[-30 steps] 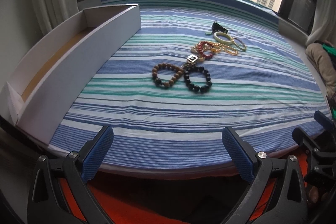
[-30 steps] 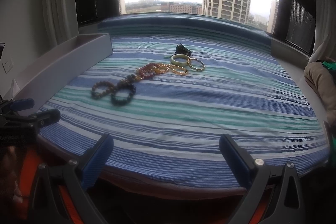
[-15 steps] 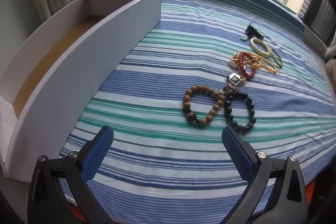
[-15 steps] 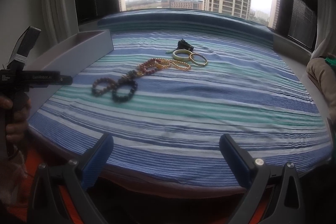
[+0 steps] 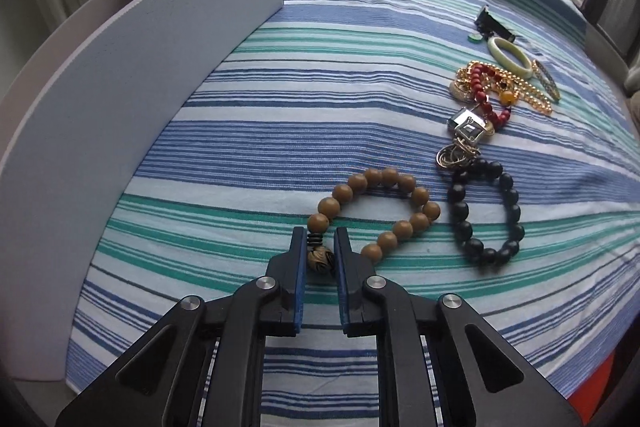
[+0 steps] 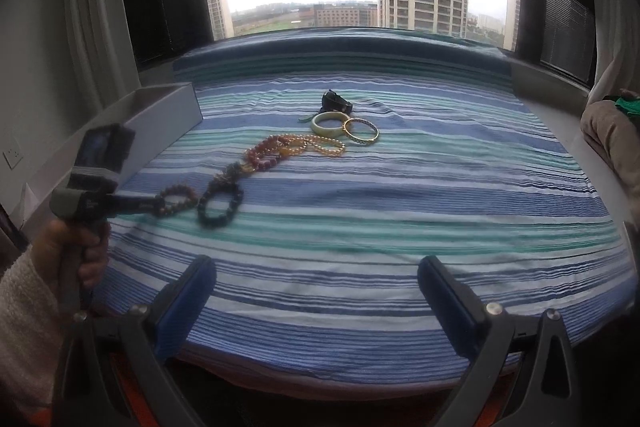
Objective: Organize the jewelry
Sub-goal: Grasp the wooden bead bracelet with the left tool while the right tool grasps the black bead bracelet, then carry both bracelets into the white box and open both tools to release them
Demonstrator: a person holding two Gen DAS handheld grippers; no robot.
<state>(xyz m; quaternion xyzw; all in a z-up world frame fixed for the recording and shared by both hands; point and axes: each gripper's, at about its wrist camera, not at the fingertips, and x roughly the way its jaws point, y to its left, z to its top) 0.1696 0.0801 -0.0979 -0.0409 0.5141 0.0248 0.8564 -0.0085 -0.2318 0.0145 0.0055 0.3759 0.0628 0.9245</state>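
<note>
A brown wooden bead bracelet (image 5: 400, 203) lies on the striped cloth (image 5: 320, 87). My left gripper (image 5: 320, 247) is shut on its patterned end bead, low on the cloth. To the right lie a black bead bracelet (image 5: 488, 215), a square pendant (image 5: 466, 125), a red bead strand (image 5: 486, 95), a gold chain (image 5: 528, 95), a jade bangle (image 5: 510, 57) and a gold bangle (image 5: 546, 81). My right gripper (image 6: 318, 291) is open and empty at the cloth's near edge. The left gripper also shows in the right wrist view (image 6: 156, 205), at the brown bracelet (image 6: 180, 199).
A long white open box (image 5: 132, 87) stands along the left side of the cloth. A black clip-like item (image 5: 490, 25) lies at the far end of the jewelry row. A window with tall buildings is behind. A beige bundle (image 6: 612, 139) lies at the right.
My left gripper has moved forward and down to the brown bracelet and closed on its end bead. The right gripper has stayed in place, open.
</note>
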